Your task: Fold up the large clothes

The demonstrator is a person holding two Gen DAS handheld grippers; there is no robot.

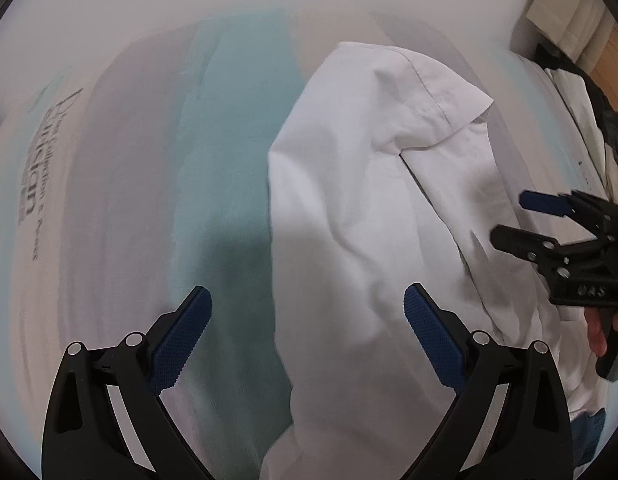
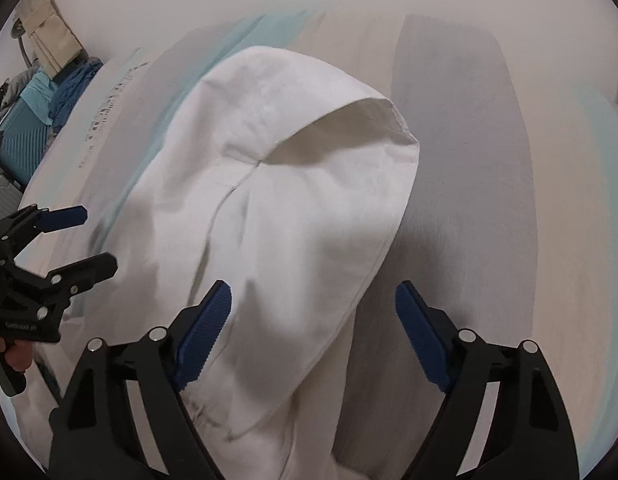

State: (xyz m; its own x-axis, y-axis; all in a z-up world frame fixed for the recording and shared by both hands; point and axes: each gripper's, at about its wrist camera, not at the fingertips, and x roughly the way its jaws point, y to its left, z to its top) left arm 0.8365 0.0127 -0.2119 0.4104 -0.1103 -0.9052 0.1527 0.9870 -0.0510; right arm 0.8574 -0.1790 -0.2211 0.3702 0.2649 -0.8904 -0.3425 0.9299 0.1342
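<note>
A white garment [image 1: 373, 208] lies bunched and partly folded on a striped sheet. It also shows in the right wrist view [image 2: 277, 200], with an open hem or sleeve end at its far end. My left gripper [image 1: 307, 298] is open, hovering above the garment's left edge, holding nothing. My right gripper [image 2: 313, 294] is open above the garment's near right edge, holding nothing. Each gripper shows in the other's view: the right one [image 1: 509, 220] at the right, the left one [image 2: 97, 238] at the left, both with jaws apart.
The bed sheet [image 1: 229, 160] has teal, grey and white stripes and printed lettering [image 1: 33, 184] at the left. A cardboard box [image 2: 49, 44] and blue and teal items [image 2: 37, 112] stand beyond the bed's left. More white and dark items [image 1: 589, 120] lie at the right.
</note>
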